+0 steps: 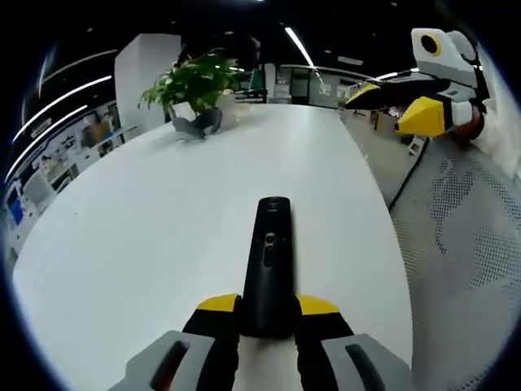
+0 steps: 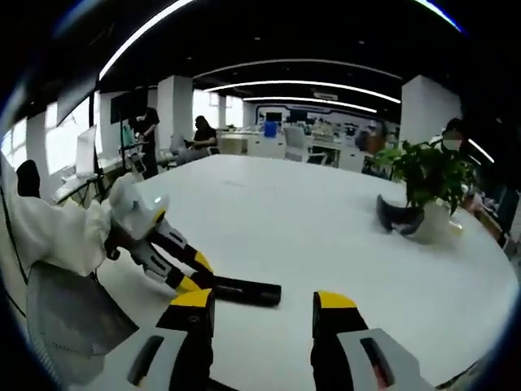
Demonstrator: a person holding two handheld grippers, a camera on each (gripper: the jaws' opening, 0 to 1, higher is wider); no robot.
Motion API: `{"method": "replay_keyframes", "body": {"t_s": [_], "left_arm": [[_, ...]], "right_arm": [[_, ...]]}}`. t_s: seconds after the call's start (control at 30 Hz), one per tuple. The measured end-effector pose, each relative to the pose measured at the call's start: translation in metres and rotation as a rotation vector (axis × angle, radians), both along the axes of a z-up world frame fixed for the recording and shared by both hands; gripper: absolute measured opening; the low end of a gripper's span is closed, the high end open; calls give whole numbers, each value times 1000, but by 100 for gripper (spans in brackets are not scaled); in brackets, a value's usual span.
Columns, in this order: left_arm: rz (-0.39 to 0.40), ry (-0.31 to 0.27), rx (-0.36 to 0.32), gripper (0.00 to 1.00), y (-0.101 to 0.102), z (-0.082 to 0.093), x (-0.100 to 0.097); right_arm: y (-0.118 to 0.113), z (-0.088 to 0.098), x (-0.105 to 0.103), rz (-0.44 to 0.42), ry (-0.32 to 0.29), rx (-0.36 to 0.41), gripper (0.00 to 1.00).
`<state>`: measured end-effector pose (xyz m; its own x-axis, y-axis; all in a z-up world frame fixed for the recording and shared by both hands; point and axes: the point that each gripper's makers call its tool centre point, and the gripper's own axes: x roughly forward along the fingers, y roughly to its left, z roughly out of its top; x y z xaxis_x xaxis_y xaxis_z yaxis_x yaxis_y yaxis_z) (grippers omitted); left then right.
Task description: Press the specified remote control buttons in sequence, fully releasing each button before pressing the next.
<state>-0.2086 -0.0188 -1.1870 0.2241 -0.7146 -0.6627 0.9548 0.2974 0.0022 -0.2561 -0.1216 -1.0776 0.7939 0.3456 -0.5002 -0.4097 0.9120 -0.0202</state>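
A black remote control (image 1: 269, 261) lies lengthwise on the white table (image 1: 146, 236), its buttons facing up. My left gripper (image 1: 269, 305) is shut on the remote's near end, one yellow-tipped jaw on each side. The right gripper (image 1: 395, 106) hovers in the air at the upper right, off the table's edge and away from the remote. In the right gripper view my right gripper (image 2: 263, 300) stands open with nothing between its jaws. Just beyond it the remote (image 2: 248, 292) lies across the view, with the left gripper (image 2: 195, 281) holding it from the left.
A potted green plant (image 1: 194, 80) (image 2: 427, 175) stands at the table's far side with a dark curved object (image 2: 399, 218) at its base. The table's edge (image 1: 383, 220) runs along the right, with grey floor beyond. A white sleeve (image 2: 49, 232) is at the left. People stand far back (image 2: 148, 130).
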Motion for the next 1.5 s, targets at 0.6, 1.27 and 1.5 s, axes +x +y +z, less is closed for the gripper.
{"method": "replay_keyframes", "body": {"t_s": [0.6, 1.27, 1.5], "left_arm": [[-13, -1, 40, 25, 12, -3, 30], [-73, 14, 61, 25, 17, -4, 80], [-119, 5, 104, 25, 24, -1, 103]], "right_arm": [[4, -16, -5, 27, 57, -48, 47], [5, -24, -9, 44, 85, -84, 43], [5, -24, -8, 34, 83, -85, 42]]}}
